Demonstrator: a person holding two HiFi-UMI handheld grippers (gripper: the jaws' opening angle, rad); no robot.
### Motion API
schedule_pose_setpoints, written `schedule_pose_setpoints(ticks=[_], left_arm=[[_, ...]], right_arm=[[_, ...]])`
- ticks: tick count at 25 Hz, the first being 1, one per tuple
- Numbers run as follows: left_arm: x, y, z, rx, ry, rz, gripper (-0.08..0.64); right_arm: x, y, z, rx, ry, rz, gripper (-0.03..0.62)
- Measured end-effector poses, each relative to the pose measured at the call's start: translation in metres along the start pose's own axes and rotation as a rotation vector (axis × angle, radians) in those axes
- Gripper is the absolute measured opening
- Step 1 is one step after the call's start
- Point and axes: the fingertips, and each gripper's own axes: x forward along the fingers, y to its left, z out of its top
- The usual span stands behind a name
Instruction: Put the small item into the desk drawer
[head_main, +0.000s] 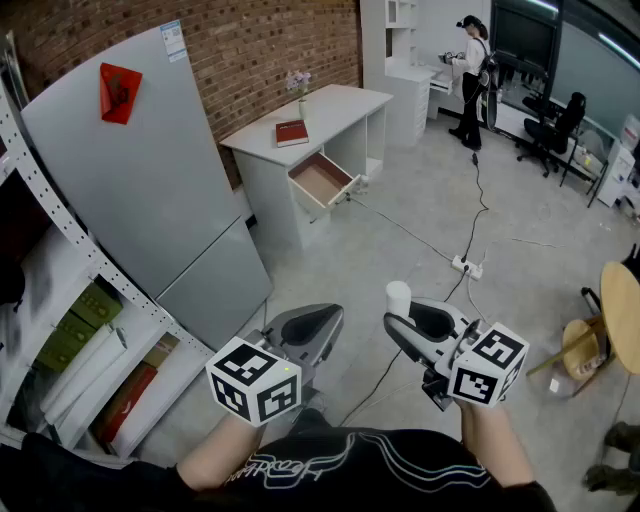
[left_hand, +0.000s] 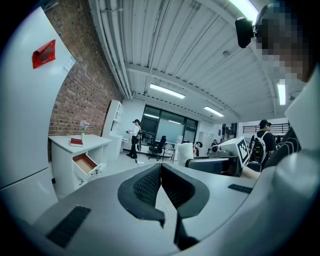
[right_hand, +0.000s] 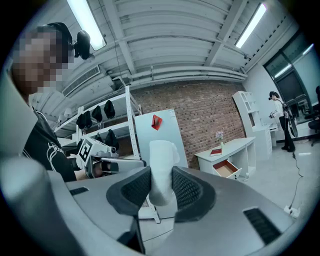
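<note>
Right gripper view: fingers (right_hand: 187, 192) clamp white small item (right_hand: 161, 167); left gripper (left_hand: 160, 167) fingers together, empty.

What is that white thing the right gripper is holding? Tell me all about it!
It is a small white item, plain and matte, like a short column with a rounded top. It stands upright, pinched between the dark ribbed pads of the right gripper, its top poking above them. Nothing else touches it. It is up in the air, far from the desk's open drawer.
</note>
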Motion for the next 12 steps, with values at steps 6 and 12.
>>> schedule_pose_setpoints(ticks=[6,12], left_arm=[[0.007,-0.012,-0.001,0.003,0.000,-0.006,0.021],[0.017,-0.023,-0.005,0.005,0.009,-0.009,0.021]], right_arm=[[-0.013,0.000,-0.001,-0.001,-0.007,-0.005,0.141],[-0.026,-0.007,-0.006,-0.004,0.005,-0.015,0.142]])
